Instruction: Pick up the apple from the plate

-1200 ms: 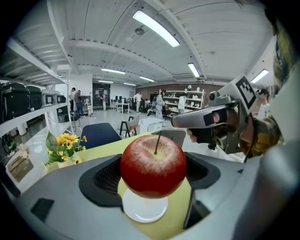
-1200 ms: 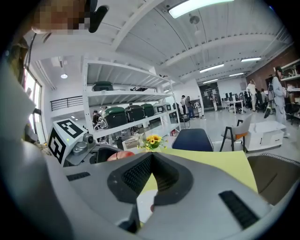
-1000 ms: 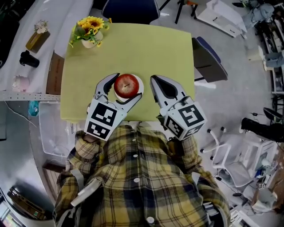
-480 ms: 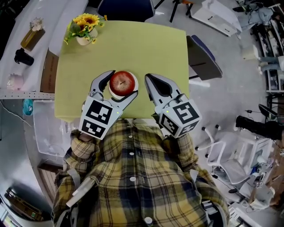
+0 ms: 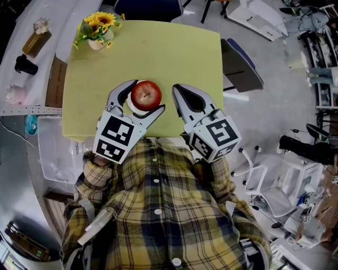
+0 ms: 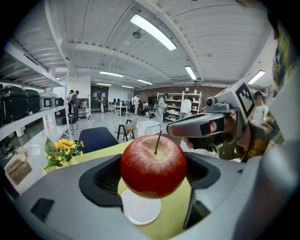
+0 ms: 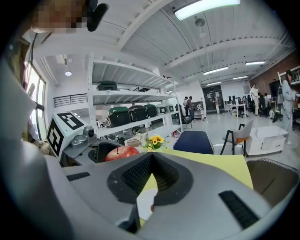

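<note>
A red apple (image 5: 146,94) (image 6: 153,164) is clamped between the two jaws of my left gripper (image 5: 148,96) (image 6: 153,174), which is shut on it. It hangs a little above the small white plate (image 5: 130,106) (image 6: 139,212), and the plate is bare beneath it. My right gripper (image 5: 176,89) (image 7: 151,155) hovers just right of the apple with its jaw tips together and nothing held. From the right gripper view the apple (image 7: 123,152) shows at the left, and part of the plate (image 7: 146,206) shows through the jaw gap.
The yellow-green table (image 5: 174,58) carries a pot of sunflowers (image 5: 97,26) (image 6: 61,151) at its far left corner. A blue chair (image 5: 148,8) stands beyond the table and a dark seat (image 5: 240,63) to its right. White benches with small items line the left.
The apple has risen off the plate in the left gripper's grip, so the plate now shows below it. The right gripper has held its place beside it.
</note>
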`<state>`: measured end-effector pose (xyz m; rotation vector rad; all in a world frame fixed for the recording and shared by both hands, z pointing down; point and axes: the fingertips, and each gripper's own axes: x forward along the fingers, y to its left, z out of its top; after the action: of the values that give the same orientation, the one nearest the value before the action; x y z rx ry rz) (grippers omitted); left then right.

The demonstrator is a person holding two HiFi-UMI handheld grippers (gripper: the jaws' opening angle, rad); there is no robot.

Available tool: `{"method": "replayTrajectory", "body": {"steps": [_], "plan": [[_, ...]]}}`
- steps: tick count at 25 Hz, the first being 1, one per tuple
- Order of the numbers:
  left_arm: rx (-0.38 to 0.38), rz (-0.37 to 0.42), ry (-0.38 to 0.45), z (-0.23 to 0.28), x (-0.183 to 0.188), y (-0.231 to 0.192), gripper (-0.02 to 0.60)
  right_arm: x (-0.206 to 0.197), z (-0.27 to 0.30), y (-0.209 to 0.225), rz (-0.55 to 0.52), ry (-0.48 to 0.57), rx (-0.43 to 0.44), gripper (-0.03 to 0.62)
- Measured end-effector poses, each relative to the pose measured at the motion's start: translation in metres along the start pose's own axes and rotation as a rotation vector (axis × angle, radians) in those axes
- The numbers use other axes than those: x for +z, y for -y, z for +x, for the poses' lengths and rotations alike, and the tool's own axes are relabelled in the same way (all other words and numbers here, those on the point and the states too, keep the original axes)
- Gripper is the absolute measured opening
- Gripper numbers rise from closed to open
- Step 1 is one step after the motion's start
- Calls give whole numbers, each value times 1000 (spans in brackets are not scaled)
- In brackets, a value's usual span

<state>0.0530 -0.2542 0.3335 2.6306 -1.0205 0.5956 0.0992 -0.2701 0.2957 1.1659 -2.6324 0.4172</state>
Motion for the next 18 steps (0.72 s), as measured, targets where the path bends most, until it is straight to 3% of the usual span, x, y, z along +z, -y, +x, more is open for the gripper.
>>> {"method": "replayTrajectory", "body": {"steps": [18], "plan": [[-35, 58, -16, -7, 7, -5, 417, -5, -8, -1, -22, -9, 26, -6]]}}
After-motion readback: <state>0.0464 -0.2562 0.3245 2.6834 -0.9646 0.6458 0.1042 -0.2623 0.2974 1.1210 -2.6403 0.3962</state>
